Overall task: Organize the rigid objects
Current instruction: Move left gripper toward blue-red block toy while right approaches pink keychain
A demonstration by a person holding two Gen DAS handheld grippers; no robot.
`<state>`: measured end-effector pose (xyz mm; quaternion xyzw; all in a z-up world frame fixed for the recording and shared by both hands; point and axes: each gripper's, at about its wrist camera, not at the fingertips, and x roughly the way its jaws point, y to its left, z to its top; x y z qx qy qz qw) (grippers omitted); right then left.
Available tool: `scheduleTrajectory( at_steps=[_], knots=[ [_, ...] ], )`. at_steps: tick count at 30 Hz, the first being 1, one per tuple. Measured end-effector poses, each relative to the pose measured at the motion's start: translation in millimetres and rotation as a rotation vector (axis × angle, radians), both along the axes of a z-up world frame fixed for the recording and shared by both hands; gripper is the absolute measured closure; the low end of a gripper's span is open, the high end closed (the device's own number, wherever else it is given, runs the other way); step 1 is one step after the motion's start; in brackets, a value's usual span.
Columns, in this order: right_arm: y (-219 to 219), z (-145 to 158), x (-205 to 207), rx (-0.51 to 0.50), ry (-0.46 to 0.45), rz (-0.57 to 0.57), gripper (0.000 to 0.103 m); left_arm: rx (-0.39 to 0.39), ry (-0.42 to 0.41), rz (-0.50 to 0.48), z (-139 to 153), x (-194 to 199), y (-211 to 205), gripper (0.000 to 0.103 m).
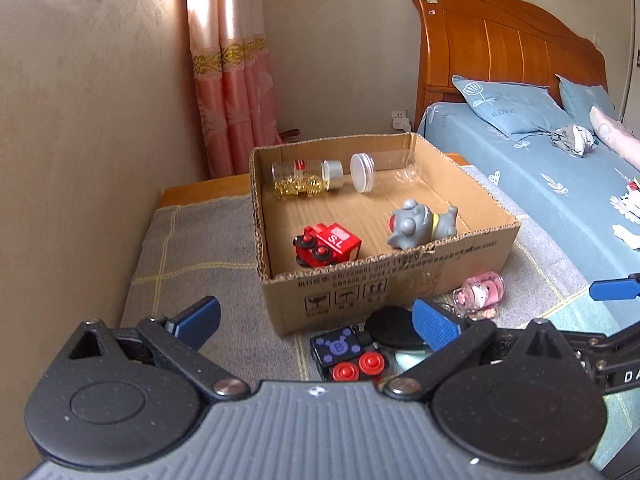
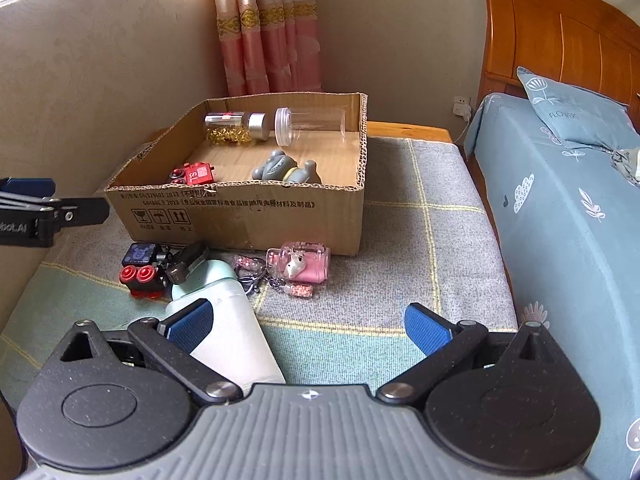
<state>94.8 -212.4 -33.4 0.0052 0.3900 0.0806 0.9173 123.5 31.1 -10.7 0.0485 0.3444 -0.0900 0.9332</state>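
Observation:
An open cardboard box [image 1: 400, 280] [image 2: 248, 216] on a grey plaid mat holds a red toy truck [image 1: 328, 244] [image 2: 194, 174], a grey toy animal [image 1: 420, 224] [image 2: 286, 168], a jar of gold bits [image 1: 304, 178] [image 2: 236, 126] and a clear jar [image 1: 384, 170] [image 2: 312, 124]. In front of it lie a black toy car with red wheels [image 1: 348, 354] [image 2: 142, 268], a white bottle with black cap [image 2: 224, 312] and a pink charm keychain [image 1: 482, 292] [image 2: 302, 266]. My left gripper [image 1: 316, 320] is open above the black car. My right gripper [image 2: 308, 326] is open and empty beside the bottle.
A wall runs along the left. A bed with blue sheet [image 1: 540, 184] [image 2: 568, 208] and wooden headboard [image 1: 500, 52] borders the mat on the right. Pink curtains [image 1: 228, 72] hang behind the box. The other gripper shows at each view's edge [image 1: 612, 288] [image 2: 44, 212].

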Motion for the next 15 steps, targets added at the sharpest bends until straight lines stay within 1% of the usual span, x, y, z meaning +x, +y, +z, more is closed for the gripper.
scheduleTrajectory(
  at_steps=[4, 8, 11, 15],
  knots=[
    [-0.7, -4.8, 6.5, -0.002, 0.003, -0.007, 0.000, 0.010, 0.039, 0.030, -16.5, -1.6, 3.6, 0.001],
    [-0.4, -6.8, 21.2, -0.006, -0.007, -0.001, 0.000, -0.023, 0.074, 0.053, -30.6, -2.3, 8.4, 0.001],
    [-0.1, -9.1, 40.3, -0.007, -0.001, 0.001, 0.000, -0.029, 0.087, 0.063, -35.8, -2.2, 9.5, 0.001],
    [6.1, -17.4, 68.3, -0.020, 0.025, 0.008, 0.000, -0.004, 0.091, 0.078, -38.9, -0.3, 9.4, 0.001]
  ],
)
